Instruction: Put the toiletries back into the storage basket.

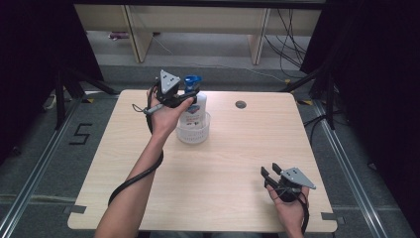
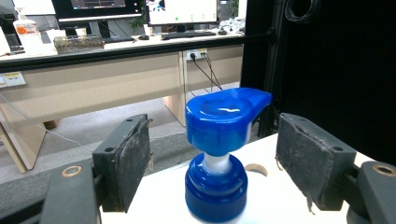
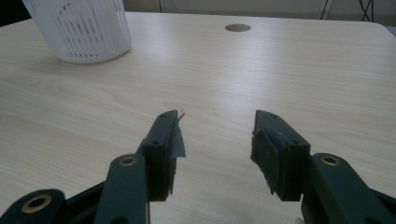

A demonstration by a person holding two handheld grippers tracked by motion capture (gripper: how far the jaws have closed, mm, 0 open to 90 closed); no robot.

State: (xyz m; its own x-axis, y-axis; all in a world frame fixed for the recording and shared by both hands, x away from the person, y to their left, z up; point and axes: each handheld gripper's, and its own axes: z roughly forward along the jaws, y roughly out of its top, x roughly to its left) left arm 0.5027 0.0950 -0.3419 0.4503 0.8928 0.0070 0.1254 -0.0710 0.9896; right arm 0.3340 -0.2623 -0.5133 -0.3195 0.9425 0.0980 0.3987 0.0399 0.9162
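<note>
With the pump bottle (image 1: 193, 106) standing upright in the white basket (image 1: 193, 133) at upper centre of the high view, reads as the release step of a placing job, or just possibly the approach to a fresh grasp; cannot tell which from the stance alone. Left gripper (image 1: 174, 94) level with the bottle's top, jaws spread wide to either side of the blue pump head (image 2: 224, 122) in the left gripper view, pads clear of it on both sides, nothing gripped. Nozzle pointing toward the right of that frame, blue collar (image 2: 215, 189) below it, slightly blurred. Right gripper (image 1: 272, 176) resting low at lower right of the high view, well apart from the basket, jaws open and empty over bare table (image 3: 289, 70) in the right gripper view; basket (image 3: 79, 29) at upper left of that frame. Next move, judged: if releasing, draws the left gripper straight back and up without brushing the nozzle, since a snag could tip the tall bottle against the basket wall; if grasping, calls for closing squarely on the pump neck.
</note>
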